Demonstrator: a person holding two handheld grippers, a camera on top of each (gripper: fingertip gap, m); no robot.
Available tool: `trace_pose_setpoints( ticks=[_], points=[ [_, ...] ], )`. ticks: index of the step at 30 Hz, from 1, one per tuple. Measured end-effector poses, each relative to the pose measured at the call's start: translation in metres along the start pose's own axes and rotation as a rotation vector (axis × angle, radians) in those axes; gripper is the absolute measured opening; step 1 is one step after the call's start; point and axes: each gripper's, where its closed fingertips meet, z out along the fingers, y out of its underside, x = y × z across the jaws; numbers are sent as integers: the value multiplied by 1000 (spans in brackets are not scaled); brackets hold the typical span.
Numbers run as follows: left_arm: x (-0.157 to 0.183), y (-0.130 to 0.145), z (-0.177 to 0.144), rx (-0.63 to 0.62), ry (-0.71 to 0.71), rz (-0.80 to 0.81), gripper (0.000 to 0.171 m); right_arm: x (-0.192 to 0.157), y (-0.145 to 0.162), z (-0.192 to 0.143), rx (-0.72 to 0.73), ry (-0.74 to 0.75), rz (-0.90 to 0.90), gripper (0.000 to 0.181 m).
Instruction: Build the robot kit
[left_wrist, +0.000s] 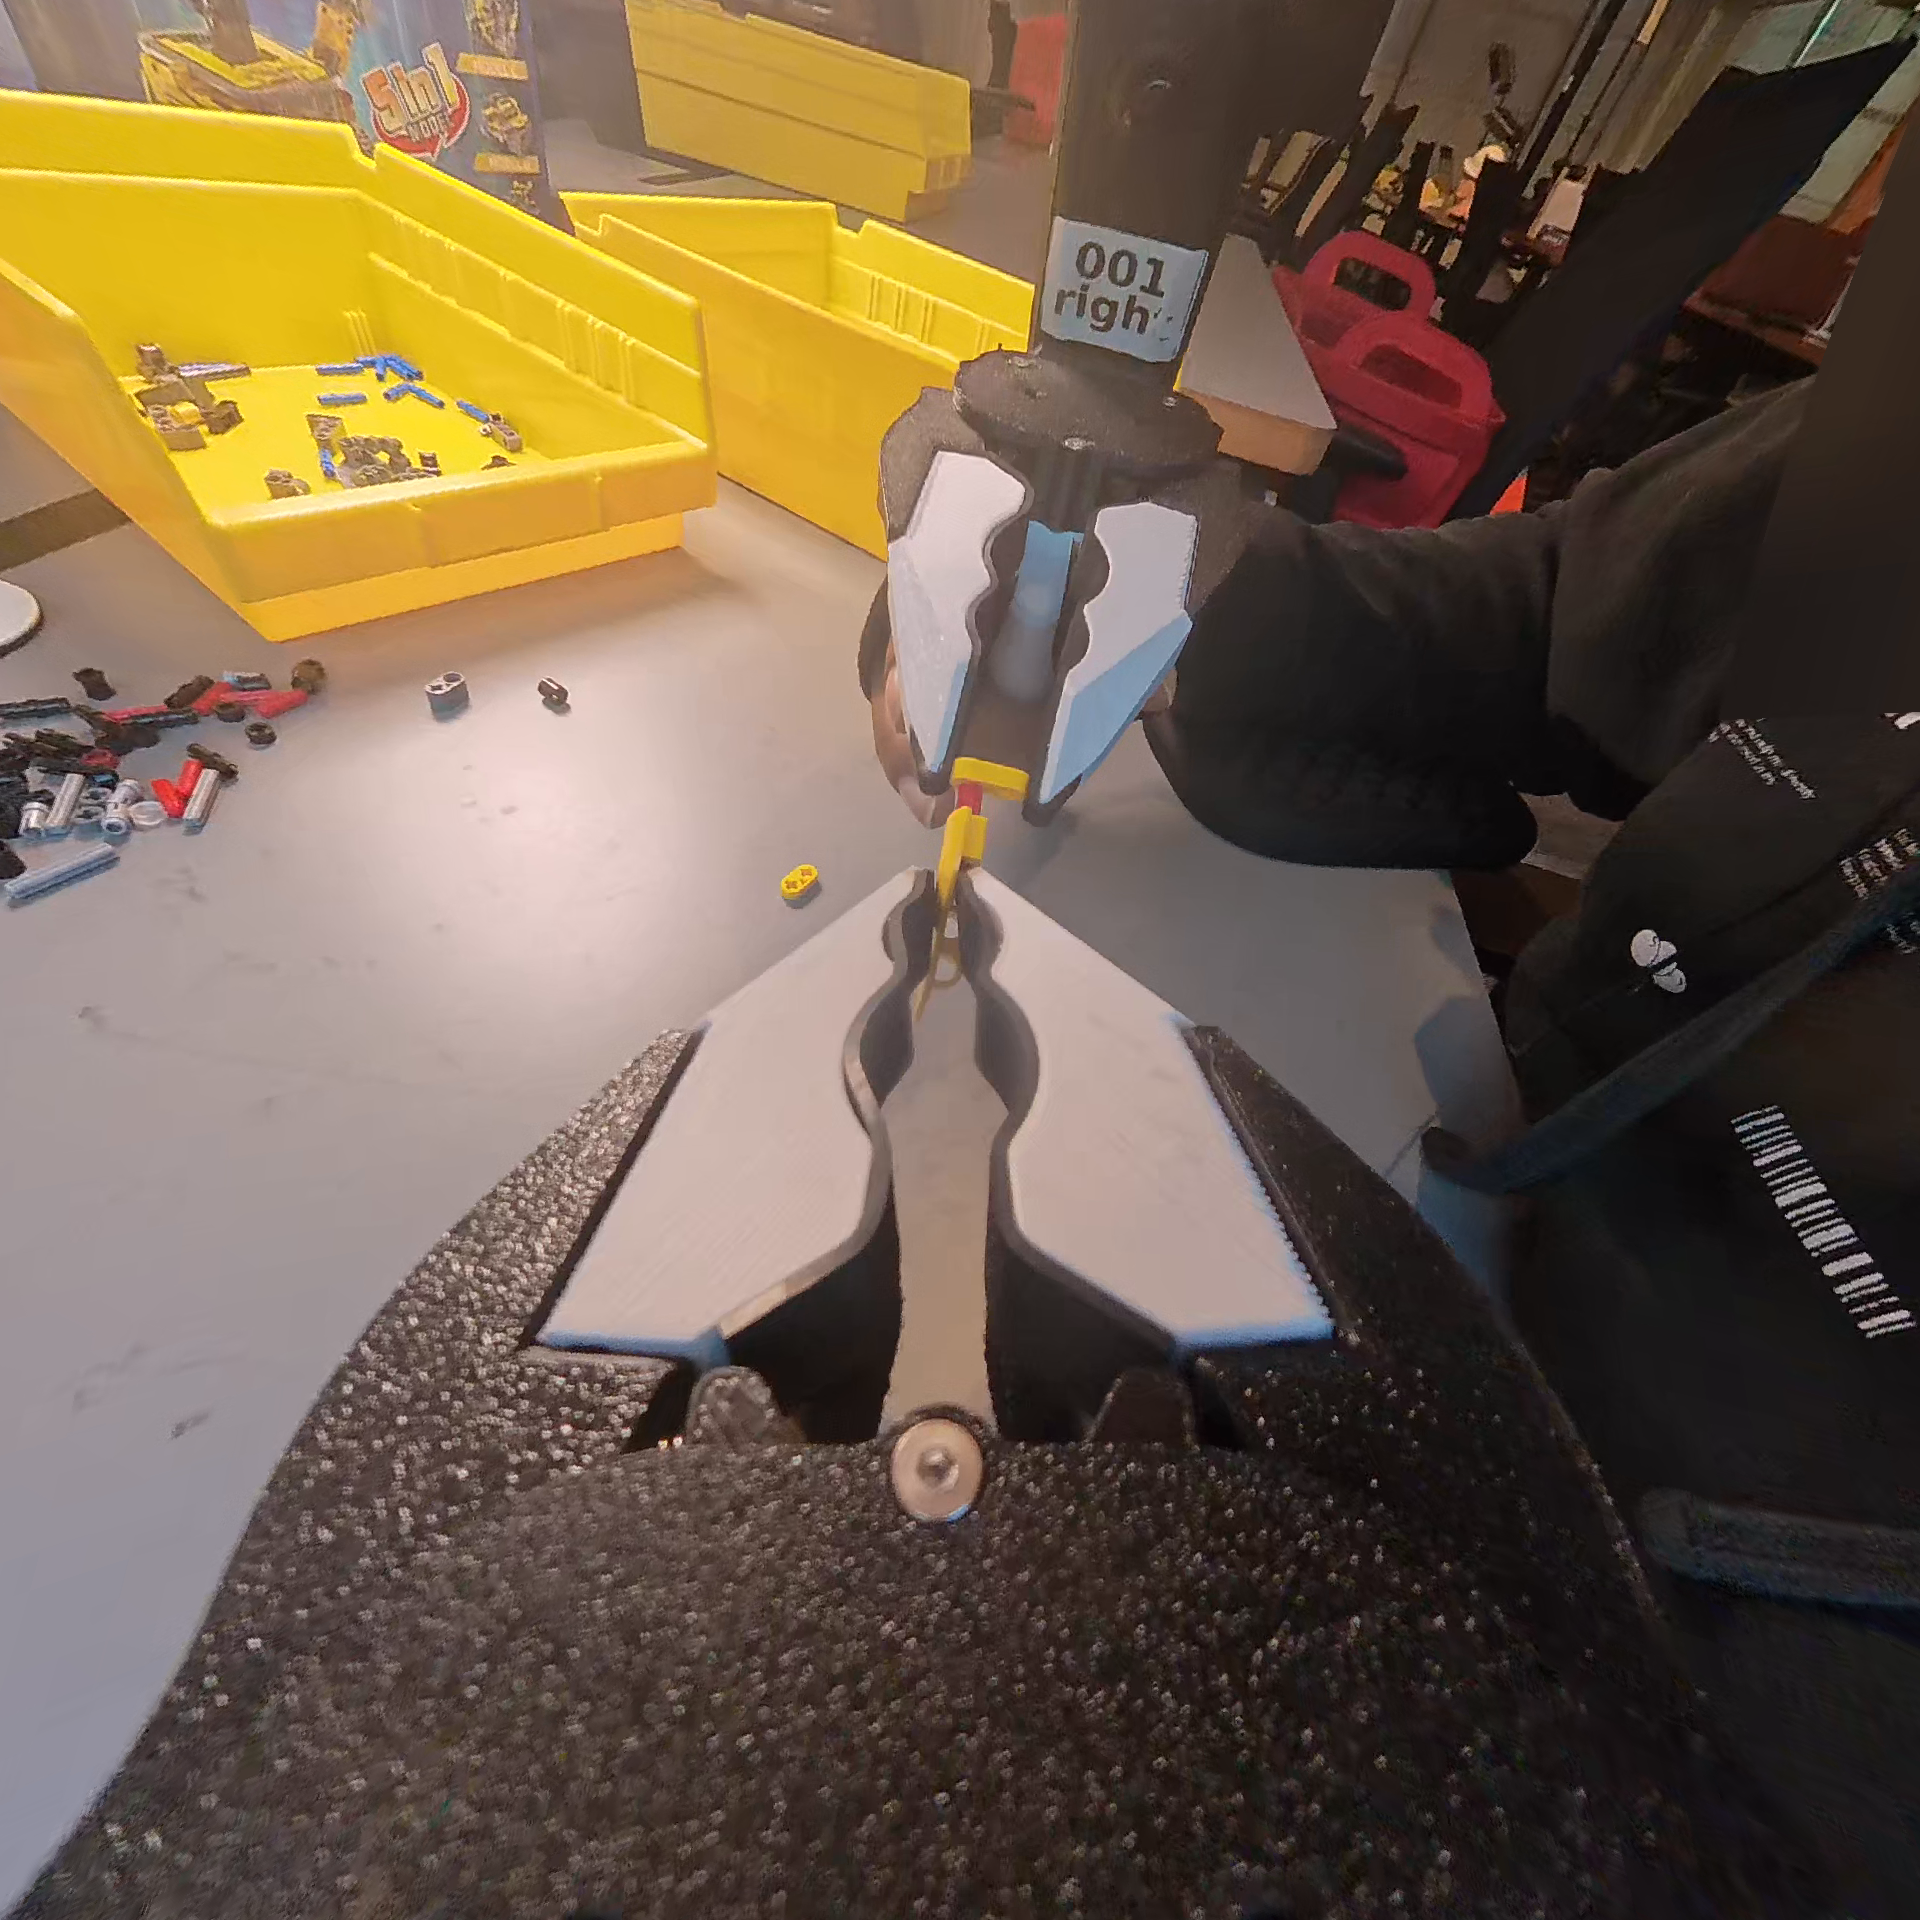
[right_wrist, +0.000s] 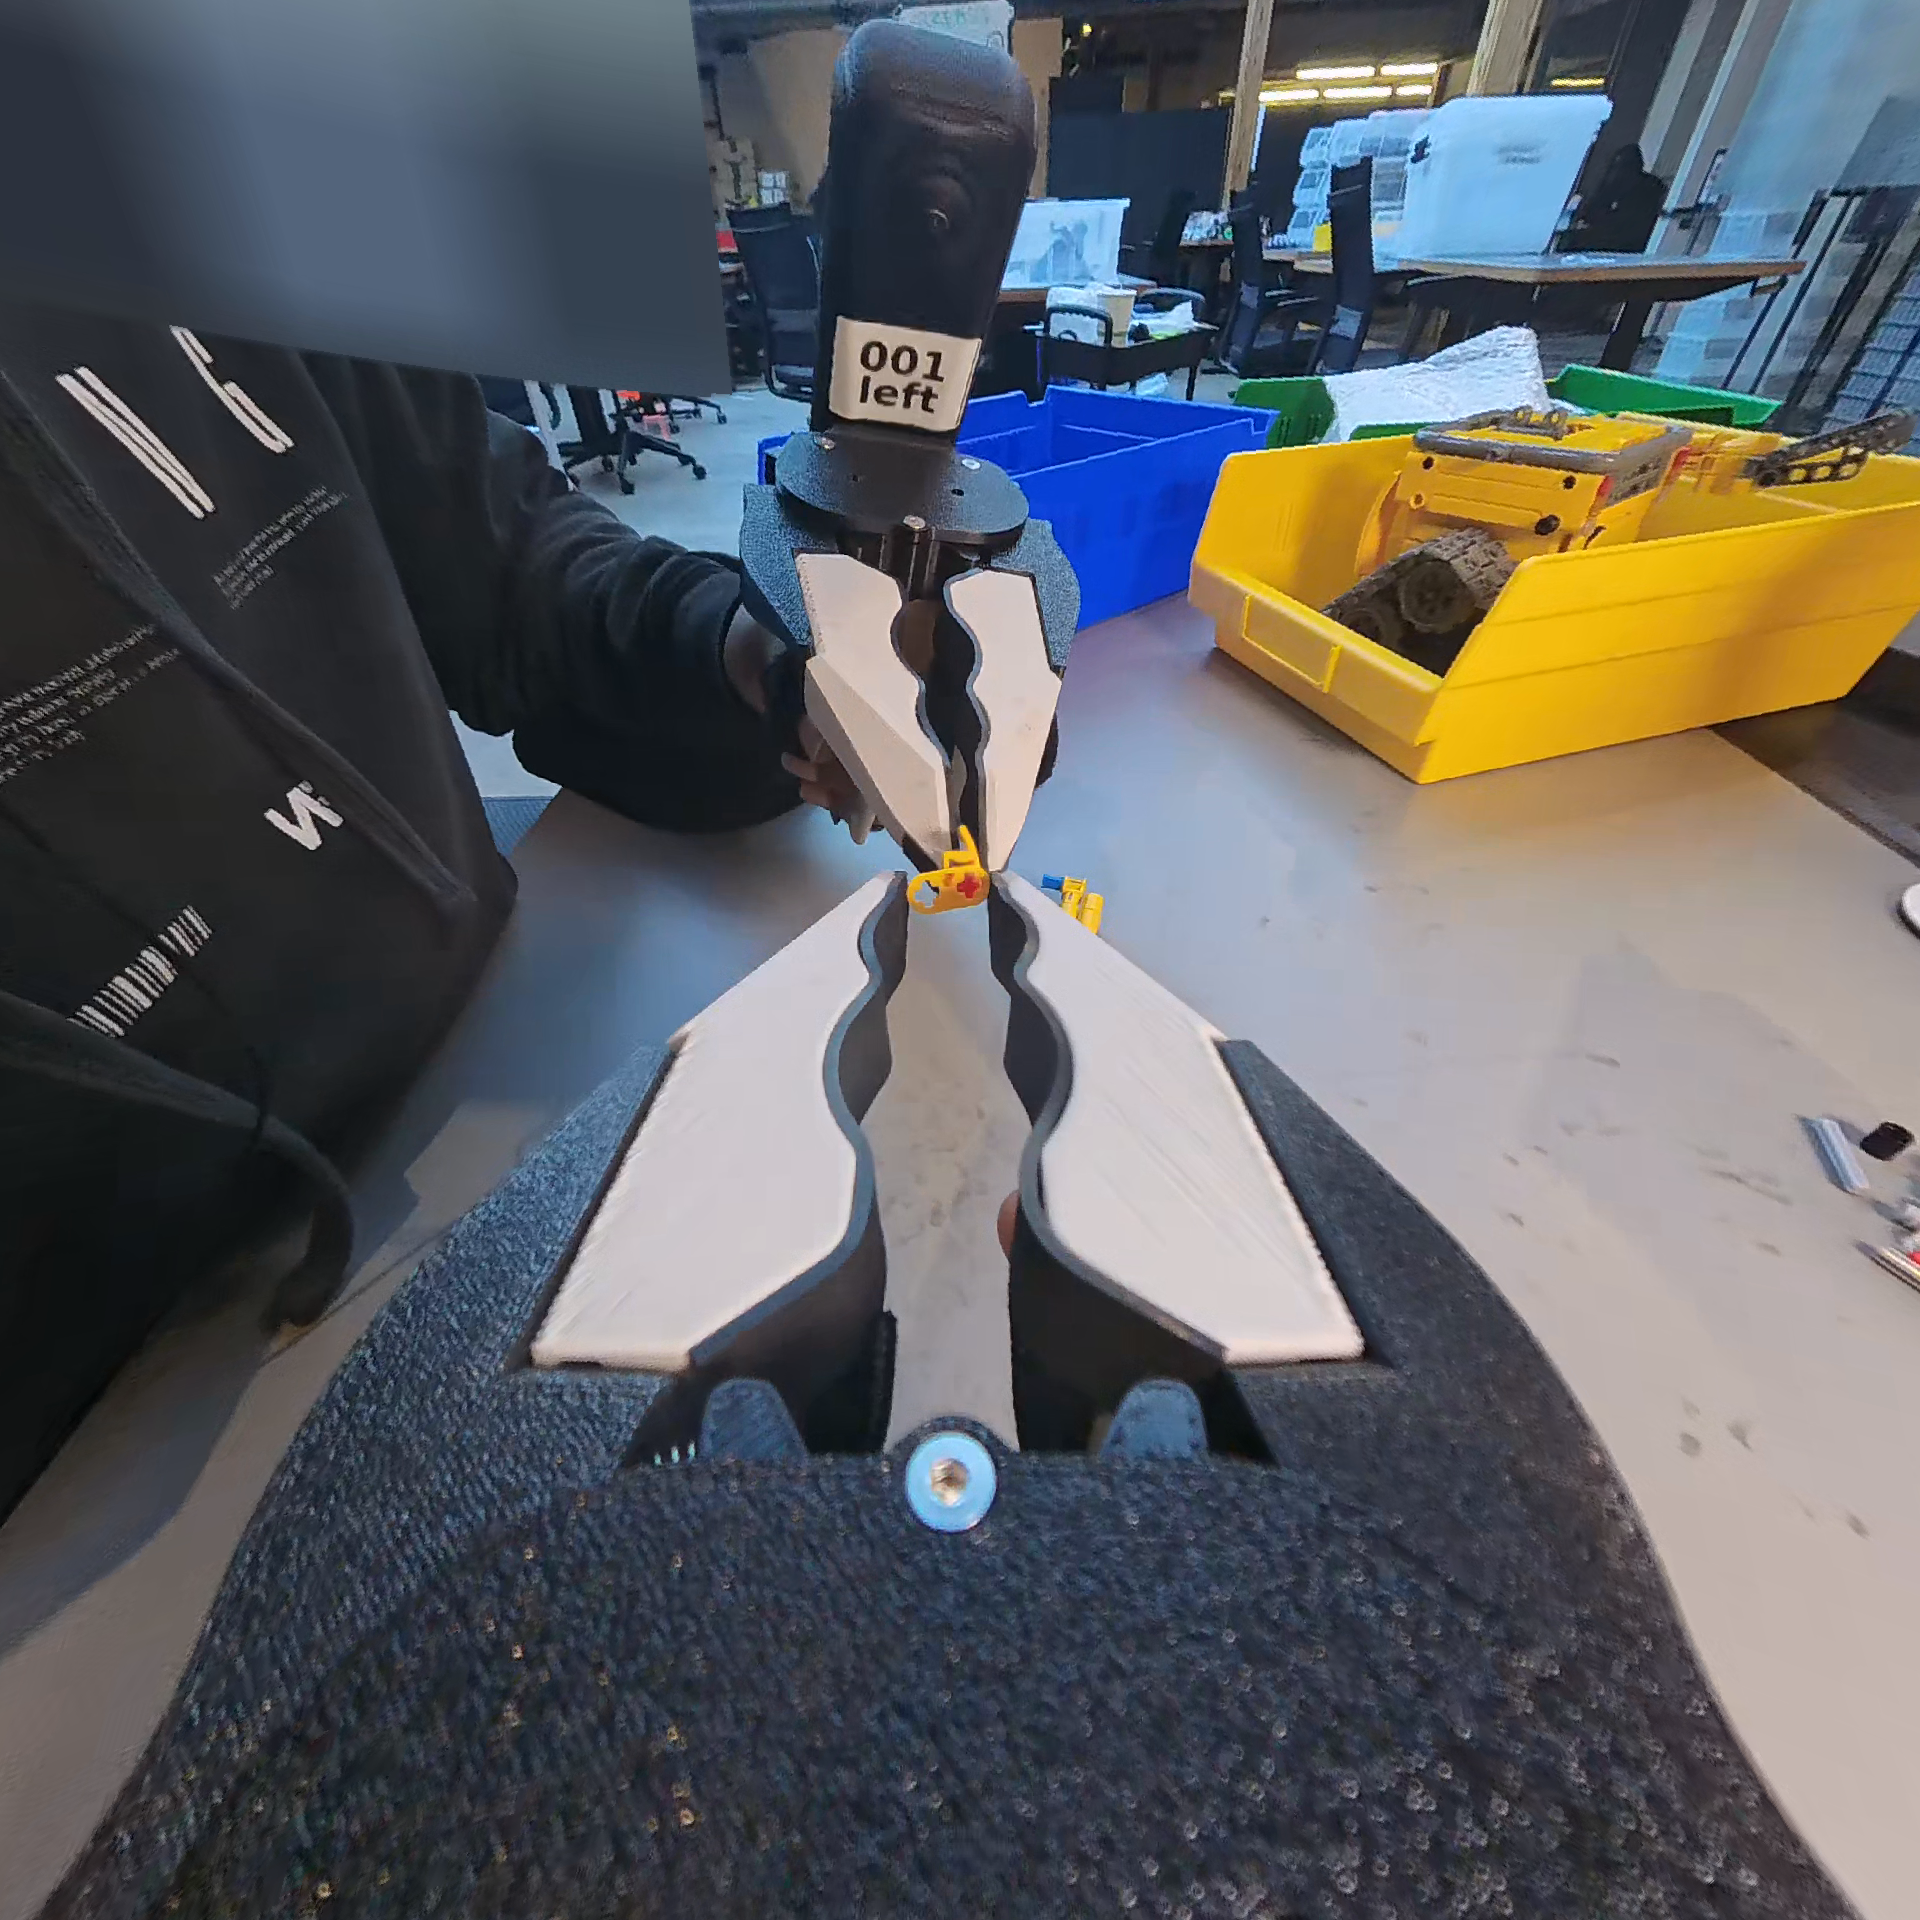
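My left gripper (left_wrist: 940, 883) is shut on a thin yellow building-toy piece (left_wrist: 948, 854) that sticks out past its fingertips. My right gripper (left_wrist: 989, 795) faces it from above, tip to tip, and is shut on a small yellow connector (left_wrist: 992, 772). A red pin (left_wrist: 968, 798) sits between the two yellow pieces, and they touch there. In the right wrist view, my right gripper (right_wrist: 945, 885) holds the yellow connector (right_wrist: 932, 891), which shows a red cross end (right_wrist: 968, 886). The left gripper (right_wrist: 971, 847) pinches its yellow piece just beyond. Both are held a little above the grey table (left_wrist: 468, 987).
A yellow bin (left_wrist: 436, 520) with small dark and blue parts stands at far left, with loose parts (left_wrist: 125, 758) before it. A small yellow part (left_wrist: 800, 881) lies near the grippers. A yellow bin (right_wrist: 1558, 665) holds a tracked model; a blue bin (right_wrist: 1122, 468) stands behind. A person's dark sleeves flank the grippers.
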Motion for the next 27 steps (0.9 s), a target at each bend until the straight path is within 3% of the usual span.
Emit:
trace_pose_setpoints(
  ticks=[13, 27],
  points=[
    [6, -7, 2, 47, 20, 4, 2, -5, -6, -4, 3, -11, -15, 15],
    [2, 22, 5, -174, -83, 164, 0, -6, 19, 4, -195, 30, -152, 14]
  ],
)
